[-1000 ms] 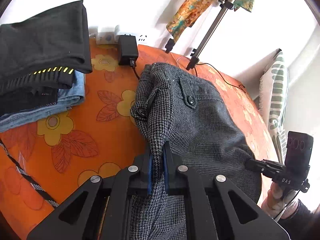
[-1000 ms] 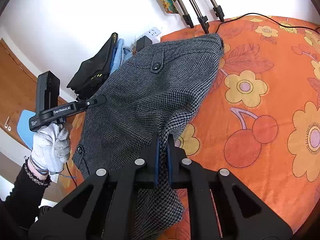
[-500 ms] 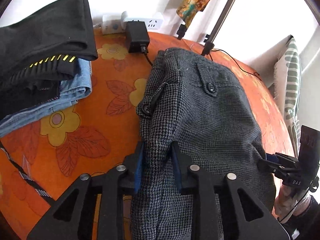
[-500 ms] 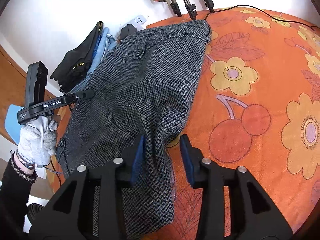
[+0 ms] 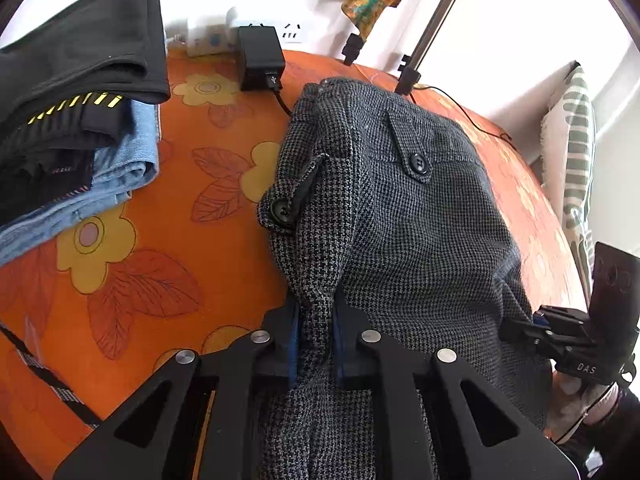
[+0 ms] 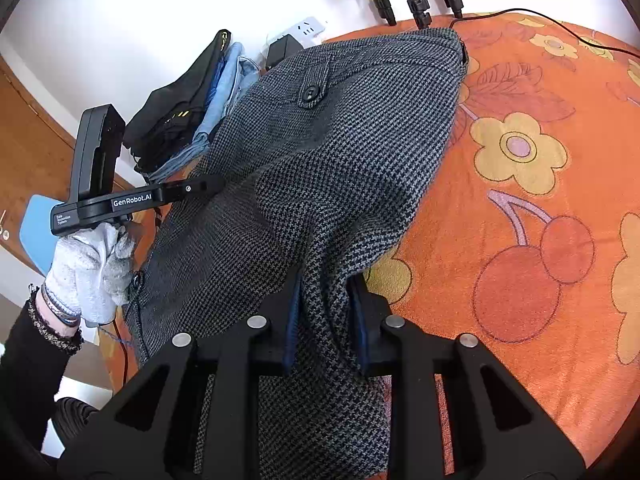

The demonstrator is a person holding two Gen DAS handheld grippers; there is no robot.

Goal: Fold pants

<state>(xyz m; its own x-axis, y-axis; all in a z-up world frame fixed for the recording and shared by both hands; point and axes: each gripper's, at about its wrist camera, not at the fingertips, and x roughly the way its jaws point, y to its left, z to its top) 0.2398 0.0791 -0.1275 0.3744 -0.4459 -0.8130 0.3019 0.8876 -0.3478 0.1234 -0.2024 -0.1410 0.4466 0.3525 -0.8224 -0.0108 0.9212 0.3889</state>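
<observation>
Pants point(image 5: 420, 240) — grey houndstooth — lay across the centre of both views on an orange flowered sheet point(image 5: 168, 280), waistband toward the top of the frame. Left gripper point(image 5: 314, 332) at lower centre of its view: jaws narrow, closed on a bunched ridge of the pants. Right gripper point(image 6: 326, 320) at lower centre of its view: jaws set wider, a fold of cloth lying between the pads; a firm grip could not be told. Folded clothes point(image 5: 76, 92) stacked at upper left of the left view. A black charger point(image 5: 260, 58) sat at top centre — just above the waistband.
</observation>
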